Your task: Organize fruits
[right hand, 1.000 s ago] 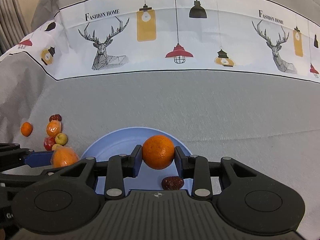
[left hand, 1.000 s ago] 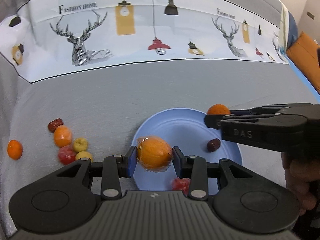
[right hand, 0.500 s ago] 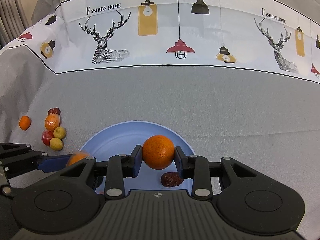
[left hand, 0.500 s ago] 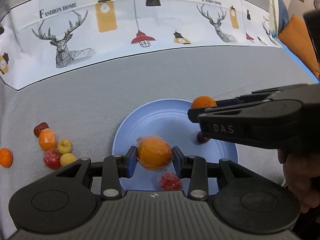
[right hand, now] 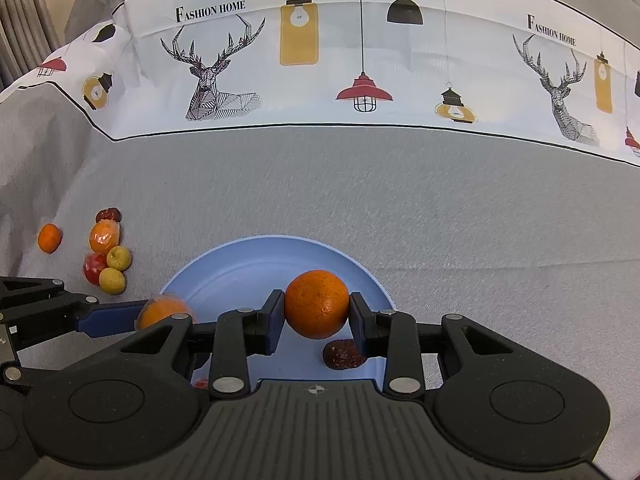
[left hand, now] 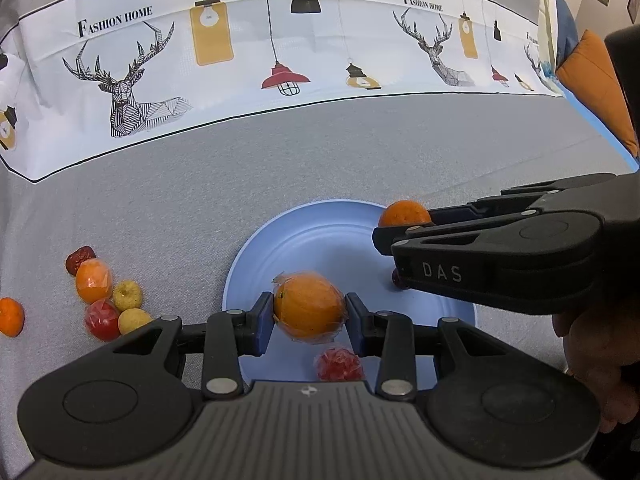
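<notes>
- We see the left gripper (left hand: 309,317) closed on a plastic-wrapped orange (left hand: 309,312); both blue pads press its sides, and it is held above the near part of the blue plate (left hand: 320,236).
- We see the right gripper (right hand: 316,310) clamped on a bare orange (right hand: 316,304), pads touching its left and right flanks, over the right half of the plate.
- In the left wrist view, the right gripper reaches in from the right, side-on, with the bare orange at its tip near the far right rim of the plate.
- A dried red date (right hand: 343,354) lies on the plate just below the right gripper's right finger.
- A wrapped red fruit (left hand: 338,364) lies on the near part of the plate, just under the left gripper.
- On the grey tablecloth (right hand: 440,208), left of the plate, we find a cluster: a second date (left hand: 80,259), a wrapped orange fruit (left hand: 94,280), two small yellow fruits (left hand: 127,295), and a red wrapped fruit (left hand: 102,319), packed close together.
- A small tangerine (left hand: 10,316) lies apart, further left.
- The person's hand (left hand: 596,352) grips the right gripper's handle.
</notes>
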